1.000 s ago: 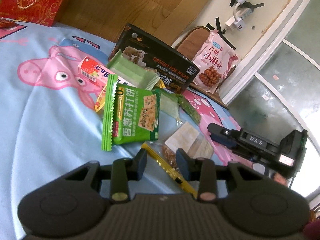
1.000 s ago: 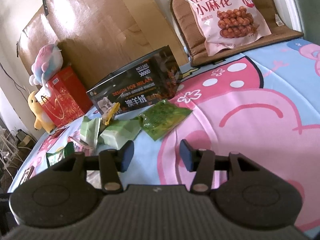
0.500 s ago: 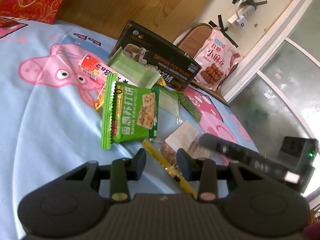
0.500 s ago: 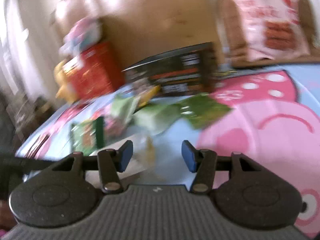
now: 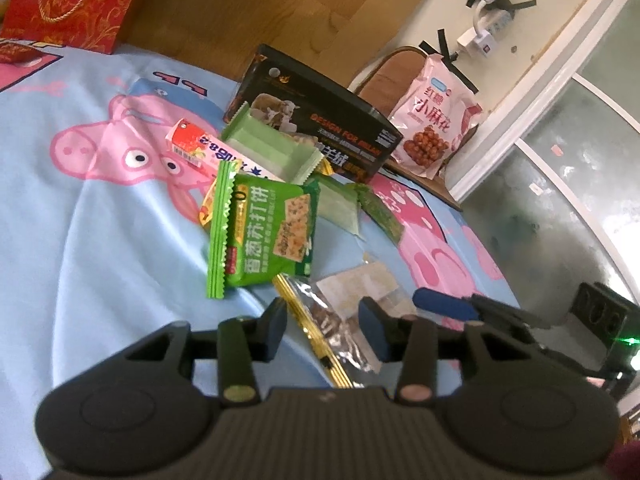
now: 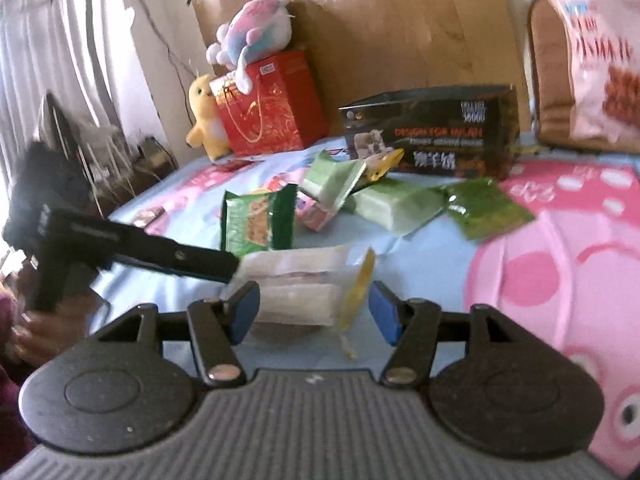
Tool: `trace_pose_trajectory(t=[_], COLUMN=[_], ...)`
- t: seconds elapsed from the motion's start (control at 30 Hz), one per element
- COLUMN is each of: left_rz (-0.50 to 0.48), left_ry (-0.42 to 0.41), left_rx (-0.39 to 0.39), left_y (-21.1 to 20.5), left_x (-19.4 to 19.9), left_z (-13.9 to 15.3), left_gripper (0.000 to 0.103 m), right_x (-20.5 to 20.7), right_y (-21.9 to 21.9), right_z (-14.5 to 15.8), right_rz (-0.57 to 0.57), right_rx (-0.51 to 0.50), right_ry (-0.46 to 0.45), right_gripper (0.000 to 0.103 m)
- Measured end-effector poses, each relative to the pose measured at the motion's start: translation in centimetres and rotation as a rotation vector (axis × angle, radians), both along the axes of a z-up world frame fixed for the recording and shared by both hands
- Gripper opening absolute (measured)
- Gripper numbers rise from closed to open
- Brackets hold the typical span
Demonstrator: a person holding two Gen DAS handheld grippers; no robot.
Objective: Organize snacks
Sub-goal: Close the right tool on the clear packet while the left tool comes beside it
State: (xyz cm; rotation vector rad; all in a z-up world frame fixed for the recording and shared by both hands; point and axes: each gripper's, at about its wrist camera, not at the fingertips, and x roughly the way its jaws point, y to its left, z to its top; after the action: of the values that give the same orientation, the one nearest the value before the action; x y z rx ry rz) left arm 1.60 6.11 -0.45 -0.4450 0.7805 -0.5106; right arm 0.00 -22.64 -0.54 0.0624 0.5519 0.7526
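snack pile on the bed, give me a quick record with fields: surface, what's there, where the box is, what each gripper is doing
surface: cartoon pig bedsheet
nearest item: clear packet with yellow edge, lying between the open fingers of the left gripper
pile: green cracker pack, pale green wafer pack, dark green packet
box: black box standing open behind the pile
apart: pink snack bag propped on a brown chair
left gripper: jaws just opening, pads not pressing the packet
right gripper: jaws just opening, same packet ahead, not gripped

Bright green cracker packet on a light-blue sheet with pink pig pattern.
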Motion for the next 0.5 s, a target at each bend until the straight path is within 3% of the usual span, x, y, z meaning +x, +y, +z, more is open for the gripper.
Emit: trace_pose_trajectory(t=[0.13,0.27,0.37,0.5], left_rz=[-0.033,-0.057,-0.062,-0.076], left_ry=[0.004,0.024,0.044,0.005], left_rx=[-0.013,0.023,0.042,0.116], left_y=[-0.3,-1.7,-2.9,-4.4], left_x=[-0.7,0.1,1.2,1.2], left_z=[0.5,0.4,-0.2,0.3], left_gripper=[0.048,0.051,0.050,0.048], right_x=[-0.8,-0.8,-0.4,-0.7], right_y=[1.2,2.9,3.3,3.6], right_z=[-0.2,-1.3,-1.5,-1.3], right_rz=[0.087,0.144,0.143,0.109], right_rx=[-0.129,-0.240,-0.233,-0.230], right_ry=[-0.081,-0.124,-0.111,-0.128], right_gripper=[0.067,0.068,0.071,0.061])
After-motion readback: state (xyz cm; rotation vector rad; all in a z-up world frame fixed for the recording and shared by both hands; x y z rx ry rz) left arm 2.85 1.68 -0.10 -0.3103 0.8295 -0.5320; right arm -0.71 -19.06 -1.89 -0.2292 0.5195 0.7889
